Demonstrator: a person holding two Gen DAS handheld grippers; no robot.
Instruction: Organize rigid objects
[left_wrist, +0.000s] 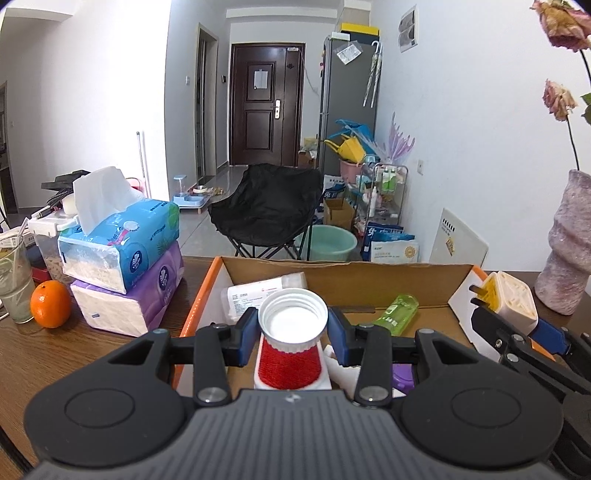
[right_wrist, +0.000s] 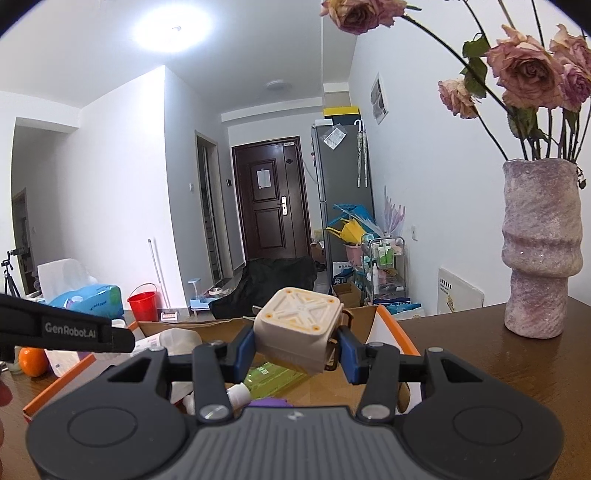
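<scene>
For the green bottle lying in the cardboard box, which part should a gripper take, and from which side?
Grip the green bottle across its flat body, from above. It lies on its side on the cardboard box floor, so probably only its narrow edges offer the pads opposing faces.

Dark wood-grain tabletop (left_wrist: 110, 354). Open cardboard box (left_wrist: 369, 277) with orange-edged flaps at centre, resting flat. Left of box: purple tissue pack (left_wrist: 129, 302) lying directly on wood, blue tissue pack (left_wrist: 122, 243) stacked on top, one sheet pulled up. Orange (left_wrist: 50, 303) just beside purple pack, touching or nearly touching a clear glass (left_wrist: 14, 280) at far left. Clutter behind the packs, too crowded to sort. Right of box: mottled pink-purple vase (right_wrist: 539, 251) upright on wood, holding dried roses, well apart from box
</scene>
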